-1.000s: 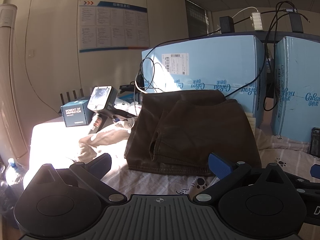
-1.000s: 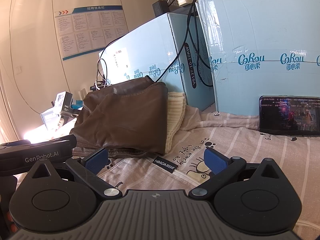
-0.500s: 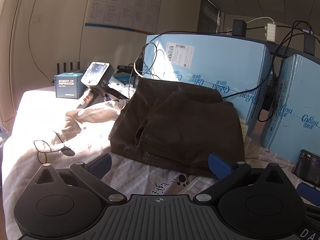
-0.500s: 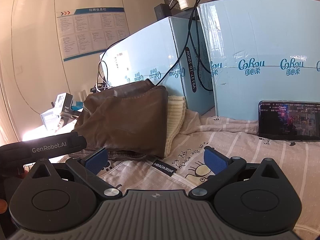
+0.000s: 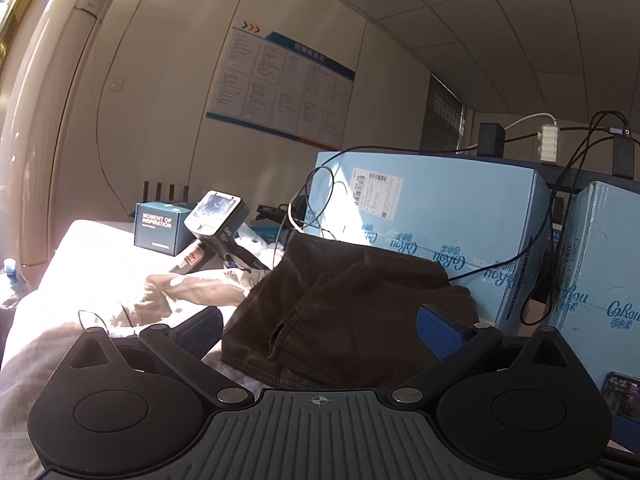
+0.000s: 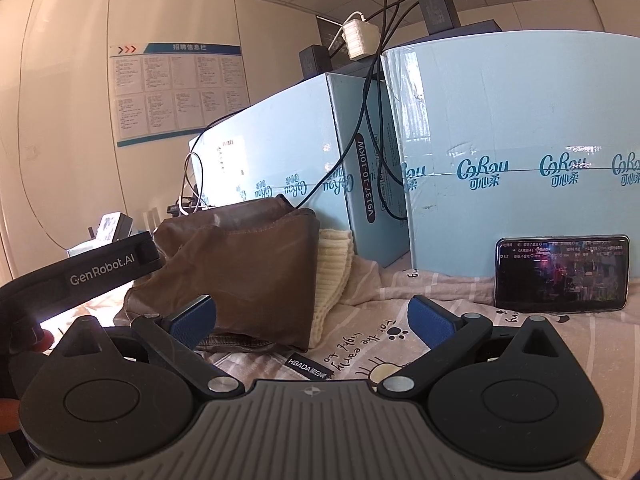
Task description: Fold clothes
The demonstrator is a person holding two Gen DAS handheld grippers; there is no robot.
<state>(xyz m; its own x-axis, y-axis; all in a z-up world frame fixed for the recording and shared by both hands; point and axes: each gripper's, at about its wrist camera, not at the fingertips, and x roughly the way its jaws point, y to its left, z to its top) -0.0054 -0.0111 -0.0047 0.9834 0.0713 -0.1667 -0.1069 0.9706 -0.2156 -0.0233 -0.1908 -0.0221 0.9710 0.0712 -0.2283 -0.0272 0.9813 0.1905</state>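
Striped bedding (image 6: pixel 400 292) printed with paw marks covers the bed; pale blue cartons (image 6: pixel 500 168) draped with cables stand behind it, and a notice board (image 6: pixel 176 88) hangs on the beige wall. Left tool (image 5: pixel 320 326): fingers spread wide, holding nothing, with the folded brown garment (image 5: pixel 360 320) lying just ahead between them. Right tool (image 6: pixel 312 314): likewise wide and empty, the same brown garment (image 6: pixel 244 276) ahead toward its left finger. Only the right view shows a cream knit (image 6: pixel 332 280) tucked under the garment's right edge, a phone (image 6: pixel 562 274) leaning on a carton ahead to the right, and the left tool's body at the frame's left. Only the left view shows a handheld scanner (image 5: pixel 218 226), a small dark box (image 5: pixel 160 228), a crumpled beige cloth (image 5: pixel 192 288) in sunlight and a tall air conditioner (image 5: pixel 48 120).
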